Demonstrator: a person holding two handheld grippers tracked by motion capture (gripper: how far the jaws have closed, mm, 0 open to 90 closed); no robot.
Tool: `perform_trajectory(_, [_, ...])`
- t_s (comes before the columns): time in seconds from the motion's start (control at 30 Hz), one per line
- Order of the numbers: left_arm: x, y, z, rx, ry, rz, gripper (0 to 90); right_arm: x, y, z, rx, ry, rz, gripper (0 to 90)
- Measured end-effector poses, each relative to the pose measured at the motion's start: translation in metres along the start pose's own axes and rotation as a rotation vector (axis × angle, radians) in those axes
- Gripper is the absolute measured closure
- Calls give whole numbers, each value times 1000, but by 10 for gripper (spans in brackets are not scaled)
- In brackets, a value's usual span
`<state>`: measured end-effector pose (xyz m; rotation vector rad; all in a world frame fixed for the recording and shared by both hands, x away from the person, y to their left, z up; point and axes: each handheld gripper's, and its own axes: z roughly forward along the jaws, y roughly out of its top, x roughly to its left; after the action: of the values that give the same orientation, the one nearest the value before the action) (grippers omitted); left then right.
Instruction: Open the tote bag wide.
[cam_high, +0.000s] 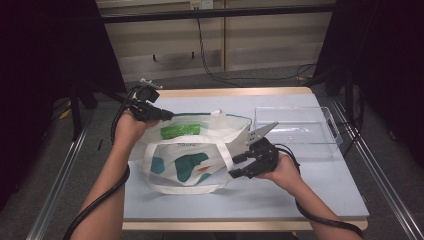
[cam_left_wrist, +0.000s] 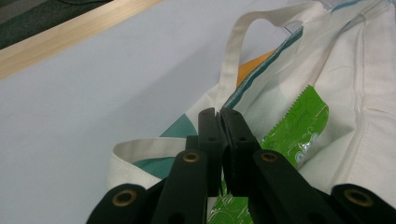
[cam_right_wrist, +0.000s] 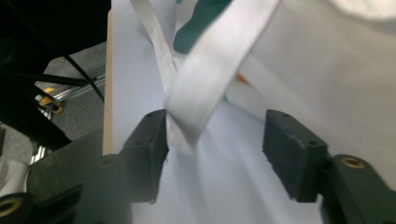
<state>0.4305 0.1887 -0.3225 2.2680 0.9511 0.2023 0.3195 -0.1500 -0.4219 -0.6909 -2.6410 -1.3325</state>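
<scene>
Right tool (cam_right_wrist: 215, 154) has its jaws spread, the tote bag's strap (cam_right_wrist: 210, 74) hanging loose between them. Beyond it the tote bag (cam_high: 192, 160) lies on the table (cam_high: 280, 195); left tool (cam_left_wrist: 219, 135) is clamped tight on the bag's far rim, green packet (cam_left_wrist: 299, 130) just beside.

worktop (cam_high: 300, 195) bare along near edge and at far left strip: free passage there. tote bag (cam_high: 192, 160) fills centre-left, its handle strap (cam_right_wrist: 205, 79) hanging between open jaws of right gripper (cam_high: 240, 165). clear tray (cam_high: 295, 131) blocks far right, just beside bag.
</scene>
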Motion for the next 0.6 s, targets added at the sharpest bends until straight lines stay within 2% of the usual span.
perform_trajectory(0.07, [-1, -1, 0, -13, 2, -13, 873, 0, 5, -1, -5, 2, -1, 336])
perform_trajectory(0.13, [0, -1, -1, -6, 1, 9, 872, 1, 9, -1, -8, 1, 0, 328])
perform_trajectory(0.23, [0, -1, -1, 1, -2, 17, 871, 1, 12, -1, -15, -4, 3, 328])
perform_trajectory(0.33, [-1, -2, -1, -9, 0, 10, 870, -1, 19, 5, -13, -11, 24, 379])
perform_trajectory(0.4, [-2, -2, -2, -2, -1, 22, 865, -2, 20, 6, -19, -7, 24, 389])
perform_trajectory(0.43, [-2, -2, -3, 4, 1, 44, 860, -2, 24, 9, -26, -12, 16, 450])
perform_trajectory(0.5, [-2, -3, -3, -3, 1, 42, 852, -1, 25, 10, -24, -7, 16, 482])
perform_trajectory(0.53, [-1, -4, -3, -4, -10, 36, 798, 0, 27, 11, -33, 13, -4, 620])
perform_trajectory(0.57, [-1, -4, -3, -4, -10, 36, 755, 0, 27, 11, -33, 13, -4, 620])
perform_trajectory(0.6, [0, -5, -4, -5, -13, 31, 721, 2, 29, 12, -13, -1, -30, 726])
